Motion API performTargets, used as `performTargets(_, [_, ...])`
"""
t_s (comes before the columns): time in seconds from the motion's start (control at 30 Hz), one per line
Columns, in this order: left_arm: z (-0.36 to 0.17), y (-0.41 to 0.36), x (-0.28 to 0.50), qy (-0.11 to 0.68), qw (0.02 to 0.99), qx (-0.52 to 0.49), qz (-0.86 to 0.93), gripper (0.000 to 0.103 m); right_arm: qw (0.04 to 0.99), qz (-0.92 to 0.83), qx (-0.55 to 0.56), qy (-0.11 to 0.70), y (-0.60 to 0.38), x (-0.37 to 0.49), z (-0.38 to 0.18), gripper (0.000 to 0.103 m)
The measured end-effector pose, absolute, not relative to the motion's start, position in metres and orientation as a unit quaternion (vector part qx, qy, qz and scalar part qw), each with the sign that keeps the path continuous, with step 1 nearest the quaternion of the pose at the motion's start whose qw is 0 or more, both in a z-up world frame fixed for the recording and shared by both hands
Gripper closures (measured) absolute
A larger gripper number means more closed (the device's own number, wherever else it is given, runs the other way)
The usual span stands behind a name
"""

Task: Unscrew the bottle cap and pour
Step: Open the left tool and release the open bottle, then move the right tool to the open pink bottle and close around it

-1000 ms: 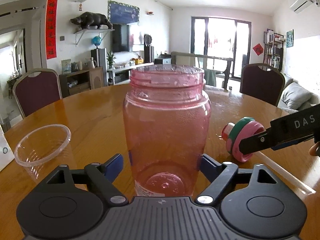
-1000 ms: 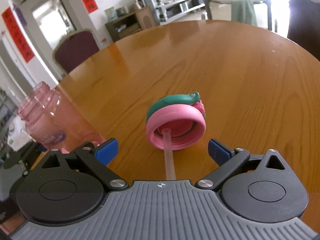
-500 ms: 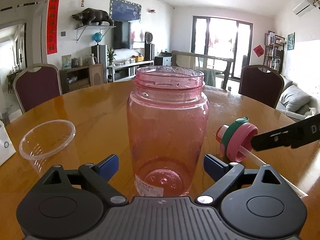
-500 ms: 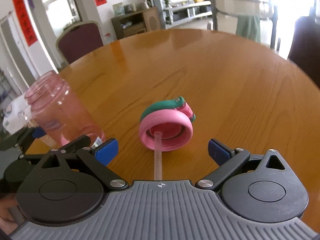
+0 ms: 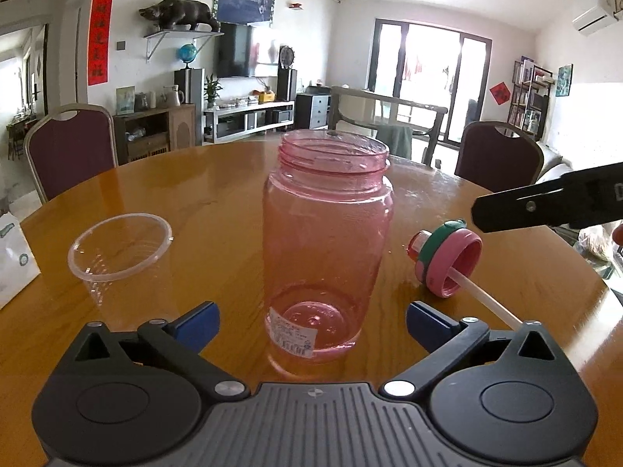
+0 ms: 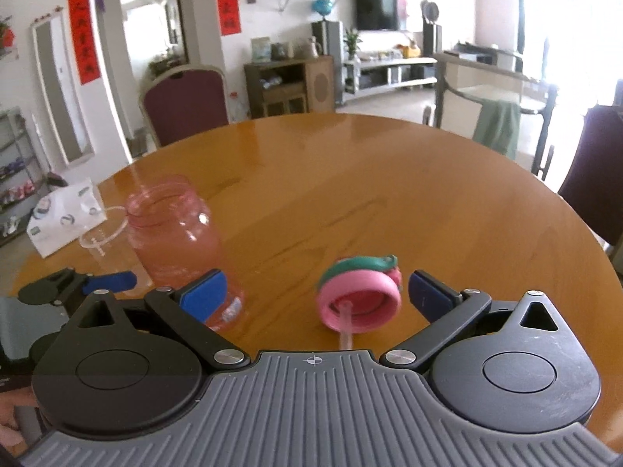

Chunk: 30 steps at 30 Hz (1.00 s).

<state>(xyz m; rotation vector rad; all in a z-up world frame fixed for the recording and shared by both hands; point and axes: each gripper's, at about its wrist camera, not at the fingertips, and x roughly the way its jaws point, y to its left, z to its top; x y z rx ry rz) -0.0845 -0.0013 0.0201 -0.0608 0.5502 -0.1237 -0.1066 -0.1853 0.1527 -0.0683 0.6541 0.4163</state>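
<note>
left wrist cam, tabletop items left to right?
white paper bag → clear plastic cup → pink bottle, open-topped → pink-and-green cap lying on its side with its straw → right gripper's finger above the table's right edge.

Bare table (image 6: 389, 179) beyond; bottle (image 5: 327, 233) between cup (image 5: 120, 249) and cap (image 5: 447, 260)

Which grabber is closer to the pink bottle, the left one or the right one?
Left. The left gripper sits open around the pink bottle. The right gripper is off to the side, by the cap.
</note>
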Motion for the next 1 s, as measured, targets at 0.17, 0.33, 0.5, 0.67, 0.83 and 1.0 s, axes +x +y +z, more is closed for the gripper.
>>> performTargets(0.17, [0.021, 0.005, -0.088, 0.276, 0.959, -0.035, -0.055, 0.0, 0.927, 0.209, -0.042, 0.31, -0.172, -0.114, 0.156, 0.0])
performTargets(0.33, [0.021, 0.009, -0.09, 0.28, 0.958, -0.031, -0.051, 0.0, 0.927, 0.207, -0.058, 0.306, -0.164, -0.119, 0.157, 0.0])
performTargets(0.5, [0.024, 0.01, -0.092, 0.282, 0.957, -0.031, -0.055, 0.0, 0.927, 0.208, -0.066, 0.304, -0.161, -0.121, 0.16, 0.0])
performTargets(0.67, [0.021, 0.017, -0.098, 0.279, 0.958, -0.018, -0.057, 0.0, 0.927, 0.217, -0.058, 0.301, -0.16, -0.12, 0.158, 0.0])
performTargets(0.83, [0.015, 0.038, -0.105, 0.265, 0.963, -0.039, -0.033, 0.0, 0.923, 0.236, -0.053, 0.3, -0.15, -0.123, 0.153, 0.0])
performTargets(1.0, [0.012, 0.054, -0.101, 0.267, 0.962, -0.052, -0.009, 0.0, 0.918, 0.255, -0.047, 0.299, -0.139, -0.126, 0.148, 0.0])
